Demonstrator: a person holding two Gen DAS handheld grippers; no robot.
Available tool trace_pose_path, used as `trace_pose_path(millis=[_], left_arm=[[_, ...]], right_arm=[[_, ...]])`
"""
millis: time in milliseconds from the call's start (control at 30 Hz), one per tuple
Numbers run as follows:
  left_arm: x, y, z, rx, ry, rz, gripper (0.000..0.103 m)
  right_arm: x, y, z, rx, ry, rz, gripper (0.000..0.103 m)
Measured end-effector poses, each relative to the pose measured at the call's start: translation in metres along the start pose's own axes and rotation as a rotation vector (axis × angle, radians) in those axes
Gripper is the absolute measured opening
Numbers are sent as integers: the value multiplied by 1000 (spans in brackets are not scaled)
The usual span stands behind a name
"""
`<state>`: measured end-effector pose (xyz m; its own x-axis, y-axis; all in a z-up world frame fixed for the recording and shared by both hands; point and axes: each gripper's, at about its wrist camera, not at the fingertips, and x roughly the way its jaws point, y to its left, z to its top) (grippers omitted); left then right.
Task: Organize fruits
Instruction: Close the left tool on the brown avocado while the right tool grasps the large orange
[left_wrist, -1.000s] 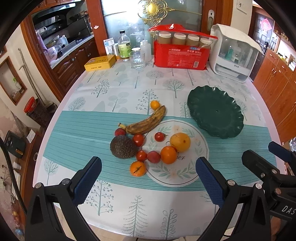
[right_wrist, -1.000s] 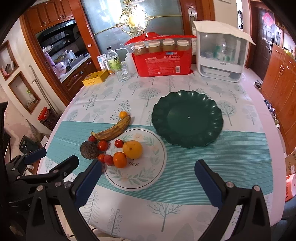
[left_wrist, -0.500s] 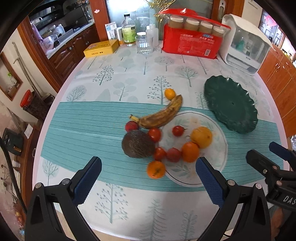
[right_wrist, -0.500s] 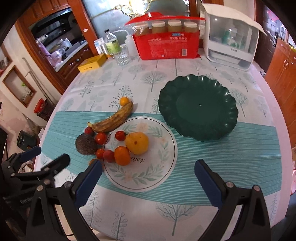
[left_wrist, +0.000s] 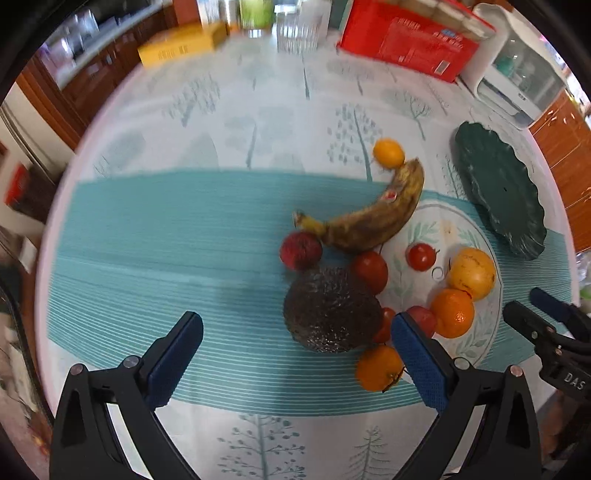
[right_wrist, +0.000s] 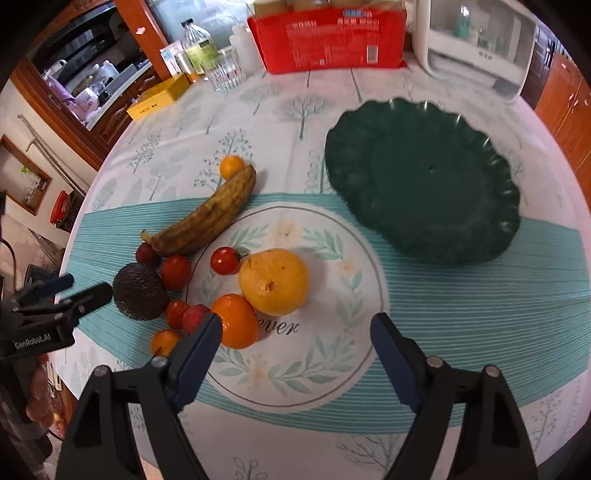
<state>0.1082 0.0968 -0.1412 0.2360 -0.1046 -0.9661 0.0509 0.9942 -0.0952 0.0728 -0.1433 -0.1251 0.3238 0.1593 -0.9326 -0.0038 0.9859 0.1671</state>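
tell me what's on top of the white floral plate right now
On the white floral plate sit a large yellow fruit, an orange and a cherry tomato. The right gripper's finger covers part of its near rim.

"GenRobot.AI" on left tongs (right_wrist: 62, 291) body; "ever" on floral plate (right_wrist: 354, 295); "DAS" on right tongs (left_wrist: 546, 314).
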Motion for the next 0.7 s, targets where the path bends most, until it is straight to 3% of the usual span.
trace_pose_path(millis=[367, 467, 567, 700], left_arm=[[54, 6, 2, -129, 117, -153, 100], [62, 2, 1, -153, 129, -174, 92], [65, -1, -2, -189, 136, -198, 76], [65, 1, -1, -246, 119, -212, 70]], right_arm=[[38, -1, 16, 61, 42, 44, 70], [45, 2, 18, 62, 49, 64, 69], [50, 4, 18, 58, 59, 72, 69], [54, 3, 19, 62, 68, 96, 65]])
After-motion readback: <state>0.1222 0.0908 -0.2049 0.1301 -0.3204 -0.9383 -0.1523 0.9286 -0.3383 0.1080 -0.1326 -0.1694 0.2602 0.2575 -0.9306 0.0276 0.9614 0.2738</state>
